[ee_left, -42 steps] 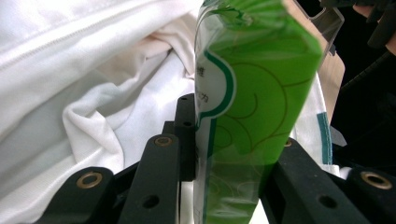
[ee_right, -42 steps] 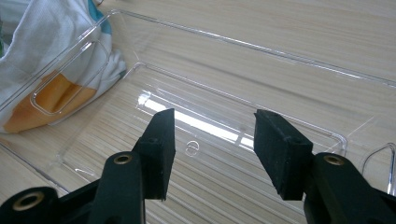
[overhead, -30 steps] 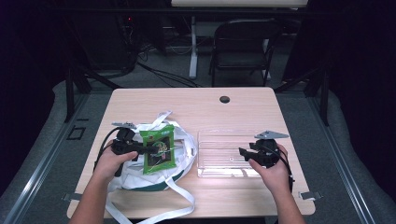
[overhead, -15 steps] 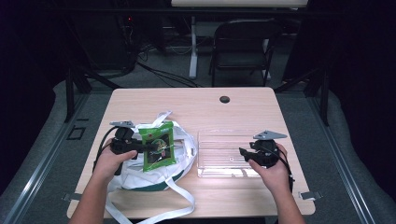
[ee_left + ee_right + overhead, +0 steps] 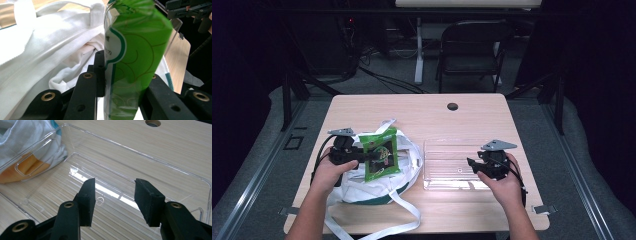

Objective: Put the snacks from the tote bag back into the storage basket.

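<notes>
A green snack packet (image 5: 380,154) stands upright over the open white cloth bag (image 5: 362,189) on the left half of the table. My left gripper (image 5: 362,156) is shut on it, and in the left gripper view both black jaws press the sides of the packet (image 5: 132,62). My right gripper (image 5: 472,164) hovers at the right end of a clear plastic tray (image 5: 447,149). Its jaws have just been closing a little, and my right gripper (image 5: 113,192) stands open with nothing between its fingers, above the tray's bare floor (image 5: 120,165).
The bag's long white straps (image 5: 407,210) trail toward the table's front edge. A round cable hole (image 5: 452,106) sits near the far edge. A folding chair (image 5: 472,45) stands behind the table. Part of the bag (image 5: 22,142) lies against the tray's far end.
The green packet has risen a little out of the bag in my left gripper. My right gripper's jaws have narrowed slightly; that hand stayed in place.
</notes>
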Demonstrator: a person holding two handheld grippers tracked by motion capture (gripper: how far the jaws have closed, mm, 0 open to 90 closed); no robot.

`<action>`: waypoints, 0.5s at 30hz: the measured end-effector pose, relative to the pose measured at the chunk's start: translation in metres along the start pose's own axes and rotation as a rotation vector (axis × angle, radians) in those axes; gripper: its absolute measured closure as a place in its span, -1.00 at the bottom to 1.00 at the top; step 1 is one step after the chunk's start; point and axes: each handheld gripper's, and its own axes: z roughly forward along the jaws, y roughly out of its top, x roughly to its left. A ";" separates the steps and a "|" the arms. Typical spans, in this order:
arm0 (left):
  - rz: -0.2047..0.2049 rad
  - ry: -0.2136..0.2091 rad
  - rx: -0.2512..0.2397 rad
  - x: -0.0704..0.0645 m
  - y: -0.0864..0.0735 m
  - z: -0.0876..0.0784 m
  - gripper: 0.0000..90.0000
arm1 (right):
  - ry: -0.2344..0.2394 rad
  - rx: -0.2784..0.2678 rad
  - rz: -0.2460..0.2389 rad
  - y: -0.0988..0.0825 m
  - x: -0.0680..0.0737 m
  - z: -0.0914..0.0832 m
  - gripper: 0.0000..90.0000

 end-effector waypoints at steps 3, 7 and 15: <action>0.014 0.005 -0.008 -0.002 0.002 -0.002 0.68 | 0.017 0.014 -0.011 0.000 0.000 0.001 0.25; 0.037 0.011 -0.017 -0.006 0.004 -0.004 0.68 | 0.027 0.034 -0.029 0.000 0.000 0.001 0.33; 0.078 0.020 -0.035 -0.014 0.008 -0.007 0.68 | 0.043 0.049 -0.053 0.001 0.003 0.001 0.44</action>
